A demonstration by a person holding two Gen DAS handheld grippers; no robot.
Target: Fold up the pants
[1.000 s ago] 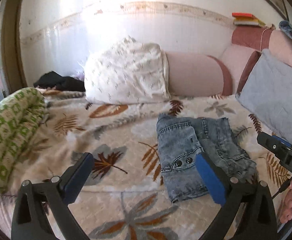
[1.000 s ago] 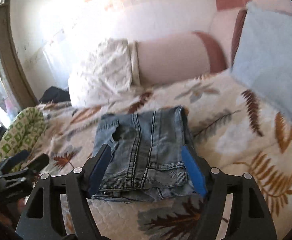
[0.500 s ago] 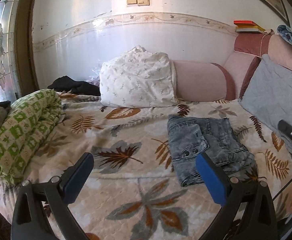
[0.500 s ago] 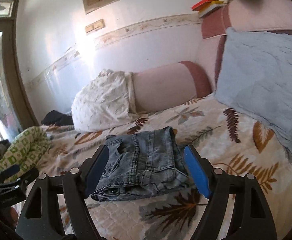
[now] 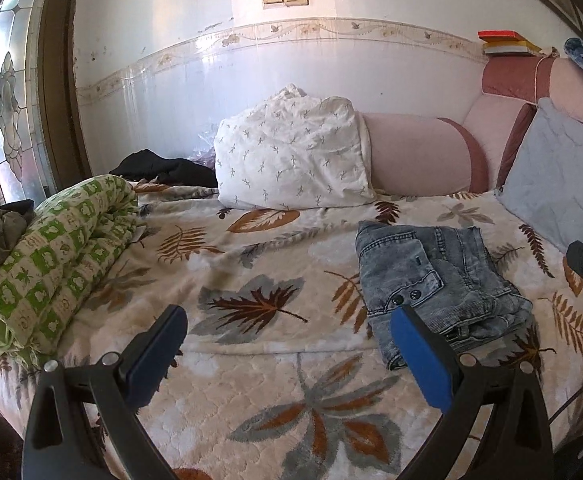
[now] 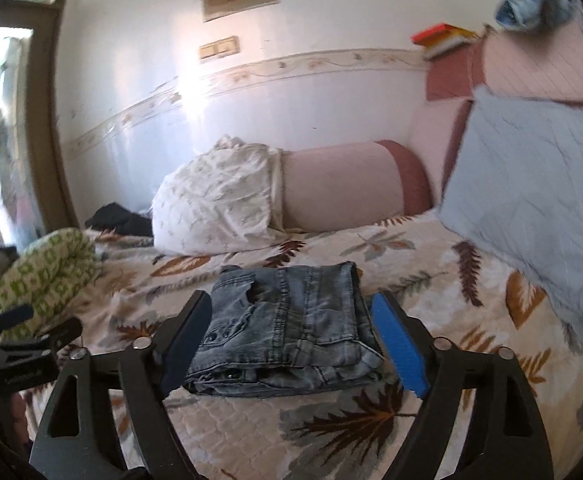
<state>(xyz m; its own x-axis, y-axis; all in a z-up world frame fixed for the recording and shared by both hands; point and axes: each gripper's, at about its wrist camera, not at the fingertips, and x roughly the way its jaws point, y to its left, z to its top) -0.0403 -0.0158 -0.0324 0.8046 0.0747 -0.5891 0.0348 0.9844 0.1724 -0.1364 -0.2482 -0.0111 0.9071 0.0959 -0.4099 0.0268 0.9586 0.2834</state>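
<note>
Here, in your left wrist view, the left gripper hangs over bare bedspread with its blue pads spread wide and nothing between them. The folded jeans lie ahead and to the right of it, past the right-hand pad, as a compact stack on the leaf-print cover. Their long side runs away from you toward the pink bolster, with the buttoned waistband on the near left corner. The tip of the other tool shows at the far right edge, beyond the jeans, so the stack sits between your two hands.

Now, in your right wrist view, the right gripper points almost straight at the jeans. The bundle sits centred in the gap between the pads, but beyond them on the bed, not touched by either. The jaws are opening, and no cloth is between them. From here the folded edges of the stack face you and its length runs on toward the white pillow. Your left tool sits low at the left, well off to the side.

Judging by both views, your right hand is the nearer and better lined up. The fold looks finished, so any last tidy or press would fall to that side.
</note>
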